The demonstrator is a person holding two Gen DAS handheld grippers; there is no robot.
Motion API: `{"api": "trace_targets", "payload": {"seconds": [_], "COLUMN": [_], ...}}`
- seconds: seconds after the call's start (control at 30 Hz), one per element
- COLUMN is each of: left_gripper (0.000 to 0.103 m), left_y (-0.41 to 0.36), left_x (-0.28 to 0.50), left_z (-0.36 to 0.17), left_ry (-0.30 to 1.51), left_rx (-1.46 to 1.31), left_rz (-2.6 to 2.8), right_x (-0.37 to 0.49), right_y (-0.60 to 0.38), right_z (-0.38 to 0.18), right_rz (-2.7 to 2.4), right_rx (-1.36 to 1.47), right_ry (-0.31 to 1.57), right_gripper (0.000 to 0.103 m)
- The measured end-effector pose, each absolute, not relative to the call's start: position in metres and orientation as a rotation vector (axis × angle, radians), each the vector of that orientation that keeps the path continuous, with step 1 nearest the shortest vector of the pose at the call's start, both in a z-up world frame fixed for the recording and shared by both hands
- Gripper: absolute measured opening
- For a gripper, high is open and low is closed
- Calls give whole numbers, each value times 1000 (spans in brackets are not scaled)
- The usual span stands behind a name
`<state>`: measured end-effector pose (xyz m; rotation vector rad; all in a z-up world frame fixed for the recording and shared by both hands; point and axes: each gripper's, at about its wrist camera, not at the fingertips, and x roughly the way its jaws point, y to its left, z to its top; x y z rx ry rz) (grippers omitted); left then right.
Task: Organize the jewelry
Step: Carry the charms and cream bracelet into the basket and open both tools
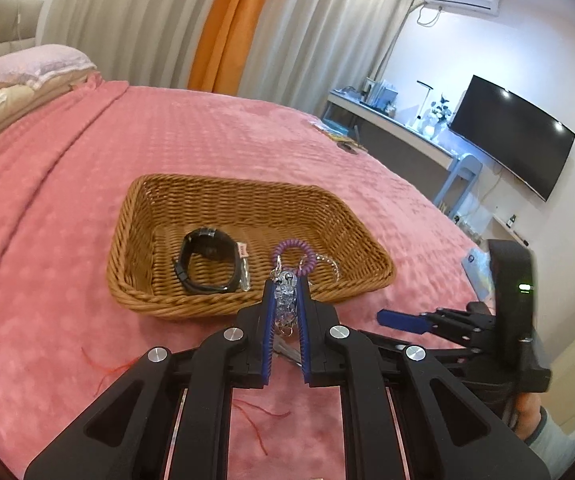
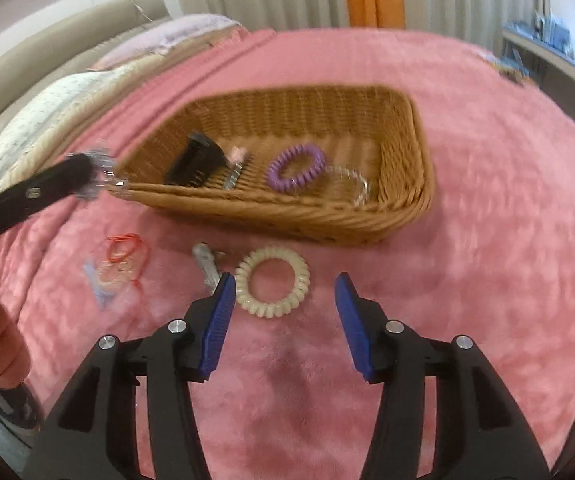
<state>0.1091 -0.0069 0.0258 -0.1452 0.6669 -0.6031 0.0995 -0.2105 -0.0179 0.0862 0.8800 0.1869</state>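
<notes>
Four pieces already lie in the wicker basket [image 2: 403,216] on the pink bed [image 2: 487,200]: a black watch [image 1: 206,258], a small tagged silver piece [image 1: 244,268] beside it, a purple coil bracelet [image 2: 296,168] and a clear coil bracelet [image 2: 349,184] against the near wall. We judge the job roughly half done. One more piece is on its way: our left gripper [image 1: 286,308] is pinched nearly closed on a sparkly crystal trinket [image 1: 285,300] and hangs just short of the basket's near rim, not yet over the inside. Our right gripper [image 2: 281,304] stands about half open with nothing between its fingers. It points down at a cream coil bracelet [image 2: 272,278] on the bed, just in front of the basket, and its pads do not touch it.

Left on the blanket, as far as we can see, are that cream coil, a small silver clip [image 2: 206,266] touching its left side, and a loose tangle of red cord and clear bits [image 2: 121,264] further left.

From the left wrist we see the trinket clamped between the pads, and the watch sharply; of the pieces still on the bed it shows only some red cord and a silver bit behind its own fingers. From the right wrist we see those leftovers, though blurred, and both coils in the basket unobstructed.
</notes>
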Motion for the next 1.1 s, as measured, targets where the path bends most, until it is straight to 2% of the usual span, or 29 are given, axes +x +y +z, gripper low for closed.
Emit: {"api": "trace_targets", "payload": {"seconds": [0.1, 0.2, 0.27, 0.3, 0.5, 0.7, 0.9, 1.1], "left_gripper": [9, 9, 9, 9, 9, 9, 9, 9], "left_y": [-5, -6, -8, -9, -12, -20, -32, -40], "left_x": [113, 115, 116, 116, 115, 117, 135, 181], "left_z": [28, 28, 28, 28, 33, 50, 69, 48], "left_ry": [659, 661, 664, 664, 657, 613, 570, 643], "left_rx": [-148, -146, -139, -135, -129, -113, -107, -180], "left_rz": [-607, -608, -608, -609, -624, -640, -658, -695], "right_x": [117, 127, 123, 120, 92, 74, 119, 169], "right_y": [-206, -196, -189, -187, -187, -197, -212, -215], "right_z": [-30, -45, -46, -45, -24, 38, 73, 56], "right_rz": [173, 153, 143, 155, 185, 169, 118, 86], "right_rx": [80, 38, -16, -29, -38, -16, 45, 75], "right_ry": [918, 968, 947, 942, 885, 728, 663, 708], "right_gripper": [44, 26, 20, 10, 10, 9, 9, 9]}}
